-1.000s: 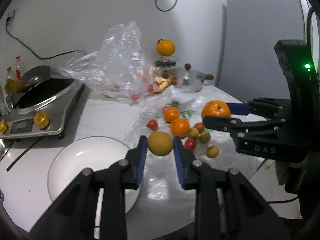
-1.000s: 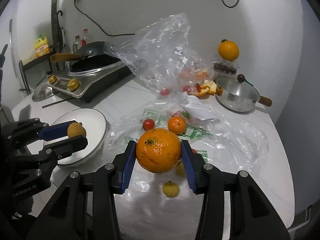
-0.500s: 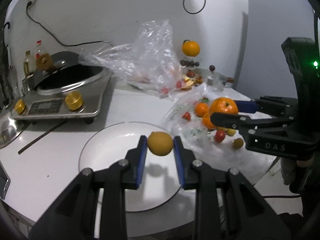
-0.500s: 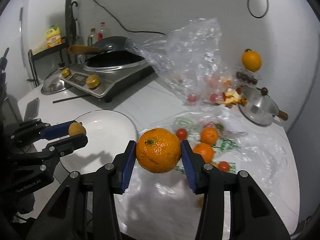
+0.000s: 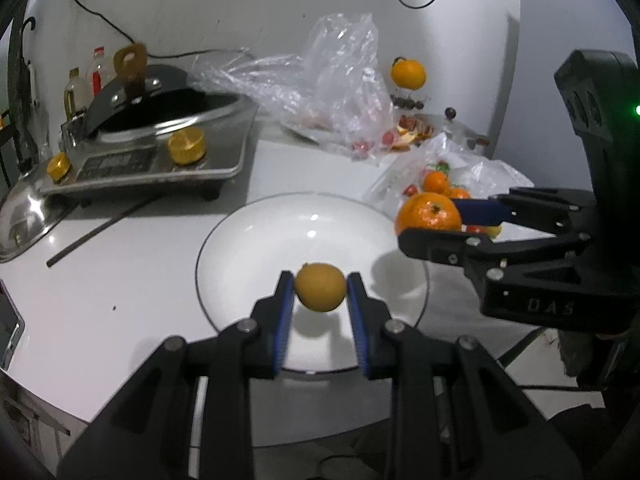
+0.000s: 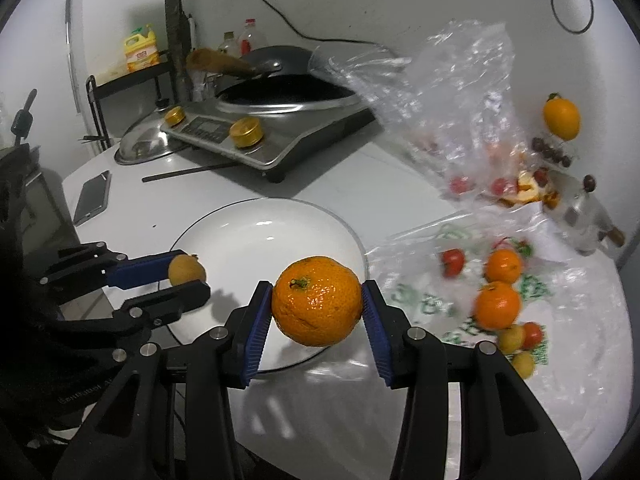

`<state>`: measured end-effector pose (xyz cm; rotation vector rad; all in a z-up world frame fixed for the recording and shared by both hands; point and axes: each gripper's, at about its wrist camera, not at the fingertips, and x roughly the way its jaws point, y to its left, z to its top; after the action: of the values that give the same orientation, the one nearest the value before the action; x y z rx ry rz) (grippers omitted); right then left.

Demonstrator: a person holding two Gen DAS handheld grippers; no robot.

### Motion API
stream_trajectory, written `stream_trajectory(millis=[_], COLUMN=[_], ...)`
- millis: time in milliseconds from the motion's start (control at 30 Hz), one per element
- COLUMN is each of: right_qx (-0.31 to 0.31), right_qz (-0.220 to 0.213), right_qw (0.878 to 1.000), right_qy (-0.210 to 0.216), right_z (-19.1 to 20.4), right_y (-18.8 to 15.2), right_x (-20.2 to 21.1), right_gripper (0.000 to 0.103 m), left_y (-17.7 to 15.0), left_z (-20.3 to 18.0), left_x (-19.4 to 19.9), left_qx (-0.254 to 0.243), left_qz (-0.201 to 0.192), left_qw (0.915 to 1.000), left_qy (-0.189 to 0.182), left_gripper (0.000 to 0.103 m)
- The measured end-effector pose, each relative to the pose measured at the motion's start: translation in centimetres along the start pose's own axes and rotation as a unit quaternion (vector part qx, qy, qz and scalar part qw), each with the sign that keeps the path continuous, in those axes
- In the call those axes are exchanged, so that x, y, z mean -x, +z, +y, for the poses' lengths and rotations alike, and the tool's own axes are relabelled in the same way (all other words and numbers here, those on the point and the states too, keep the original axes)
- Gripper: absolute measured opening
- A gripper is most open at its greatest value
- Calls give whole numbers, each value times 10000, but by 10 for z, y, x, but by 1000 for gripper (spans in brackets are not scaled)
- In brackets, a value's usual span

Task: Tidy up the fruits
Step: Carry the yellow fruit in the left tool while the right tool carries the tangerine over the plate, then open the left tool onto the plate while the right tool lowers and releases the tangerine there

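Note:
My left gripper (image 5: 320, 293) is shut on a small yellow-brown fruit (image 5: 320, 292) and holds it above the near part of a white plate (image 5: 256, 240). My right gripper (image 6: 317, 301) is shut on a large orange (image 6: 317, 300), held above the plate's right rim (image 6: 352, 236). In the left wrist view the right gripper (image 5: 432, 222) and its orange (image 5: 429, 212) hang at the plate's right edge. In the right wrist view the left gripper (image 6: 188, 276) with its fruit (image 6: 186, 270) is at the plate's left edge. Loose oranges (image 6: 497, 304), tomatoes (image 6: 453, 261) and small yellow fruits (image 6: 524, 363) lie on a plastic sheet to the right.
An induction cooker with a wok (image 5: 160, 136) stands at the back left, with a metal lid (image 5: 24, 220) and a chopstick (image 5: 100, 226) beside it. A phone (image 6: 92, 197) lies at the left. A crumpled plastic bag (image 5: 336, 80), a small pot (image 6: 588, 220) and an orange on a stand (image 6: 561, 117) stand behind.
Both grippers have moved left from the fruit pile to the plate, each still holding its fruit. The plate now lies under both.

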<state>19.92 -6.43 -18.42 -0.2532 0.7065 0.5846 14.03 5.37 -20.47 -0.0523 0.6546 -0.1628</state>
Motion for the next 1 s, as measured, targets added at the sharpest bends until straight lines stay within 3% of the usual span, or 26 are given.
stream_trajectory(millis=[433, 533, 1000], right_qx=[-361, -361, -354], right_qz=[381, 440, 514], right_qw=[9969, 9967, 9958], right_qy=[586, 585, 669], right_z=[14, 17, 26], right_y=[-13, -16, -14], right_x=[-31, -34, -47], right_gripper=[48, 48, 48], left_y=[-7, -5, -5], left_z=[28, 31, 50], left_x=[-7, -2, 8], left_qx=[186, 234, 437], left_qz=[148, 51, -76], left_qw=[9997, 9997, 9989], left_qy=[-57, -57, 141], left_gripper=[29, 33, 35])
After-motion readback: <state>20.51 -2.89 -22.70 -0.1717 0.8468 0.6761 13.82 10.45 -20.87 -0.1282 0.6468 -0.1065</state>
